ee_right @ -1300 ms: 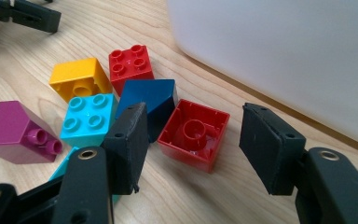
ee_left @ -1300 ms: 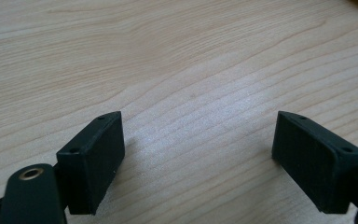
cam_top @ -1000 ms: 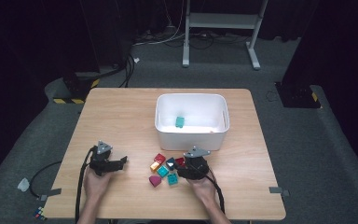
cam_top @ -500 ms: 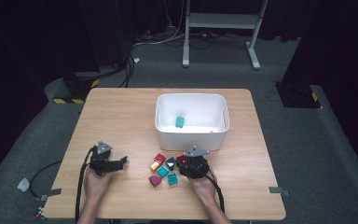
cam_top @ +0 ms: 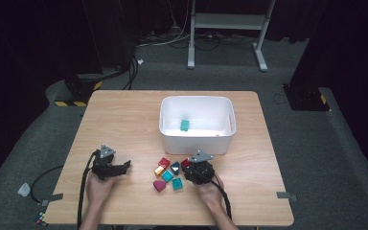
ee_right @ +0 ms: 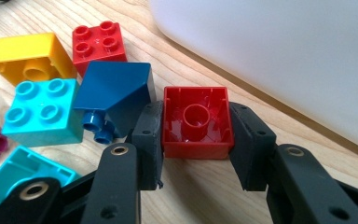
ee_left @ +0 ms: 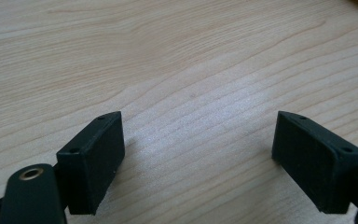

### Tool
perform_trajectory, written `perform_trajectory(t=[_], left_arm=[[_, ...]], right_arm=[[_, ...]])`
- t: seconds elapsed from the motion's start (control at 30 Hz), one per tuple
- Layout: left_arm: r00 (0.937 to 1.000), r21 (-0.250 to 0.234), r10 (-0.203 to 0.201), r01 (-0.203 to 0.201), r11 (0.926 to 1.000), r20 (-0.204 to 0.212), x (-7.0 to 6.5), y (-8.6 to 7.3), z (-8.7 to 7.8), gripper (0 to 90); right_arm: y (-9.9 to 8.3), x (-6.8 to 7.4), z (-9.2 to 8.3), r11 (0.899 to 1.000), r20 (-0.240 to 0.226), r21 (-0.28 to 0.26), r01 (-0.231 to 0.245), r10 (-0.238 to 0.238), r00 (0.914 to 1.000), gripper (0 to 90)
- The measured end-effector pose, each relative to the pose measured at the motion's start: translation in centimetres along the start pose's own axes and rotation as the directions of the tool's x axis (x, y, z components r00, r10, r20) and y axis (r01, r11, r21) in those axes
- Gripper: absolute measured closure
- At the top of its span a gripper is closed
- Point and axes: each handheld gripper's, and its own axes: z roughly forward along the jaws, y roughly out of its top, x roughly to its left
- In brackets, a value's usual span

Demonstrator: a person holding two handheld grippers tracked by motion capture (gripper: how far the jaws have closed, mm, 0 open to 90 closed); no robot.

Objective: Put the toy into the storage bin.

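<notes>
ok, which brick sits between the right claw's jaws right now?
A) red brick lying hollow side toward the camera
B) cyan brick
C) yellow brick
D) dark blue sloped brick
A: in the right gripper view the right claw has its pads pressed on both sides of the red brick, hollow underside showing; the jaws have just been closing on it.

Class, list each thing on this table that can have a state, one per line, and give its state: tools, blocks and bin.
Right tool: jaws just closed, pads pressing both sides of the red plastic block.
Red plastic block: upside down, hollow side showing, gripped.
Left tool: open, nothing between its jaws.
White plastic bin: upright, open-topped, holding one teal block.
Dark blue sloped block: tipped on its side, loose.
</notes>
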Motion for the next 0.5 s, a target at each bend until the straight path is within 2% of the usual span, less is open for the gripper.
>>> perform_trajectory(t=[0.13, 0.27, 0.5], left_arm=[[1.0000, 0.000, 0.000, 0.000, 1.0000, 0.000, 0.0, 0.0, 0.0, 17.1], [1.0000, -0.001, 0.001, -0.001, 1.0000, 0.002, -0.1, 0.0, 0.0, 17.1], [1.0000, -0.002, -0.002, 0.002, 1.0000, 0.002, 0.0, 0.0, 0.0, 17.2]], right_arm=[[0.1, 0.0, -0.7, 1.000, -0.004, -0.014, 0.009, -0.009, 1.0000, 59.0], [0.2, -0.2, -2.1, 0.999, -0.017, -0.042, 0.012, -0.013, 0.9998, 59.0], [0.2, -1.4, -4.5, 0.996, -0.077, -0.082, -0.027, 0.020, 0.9968, 59.0]])
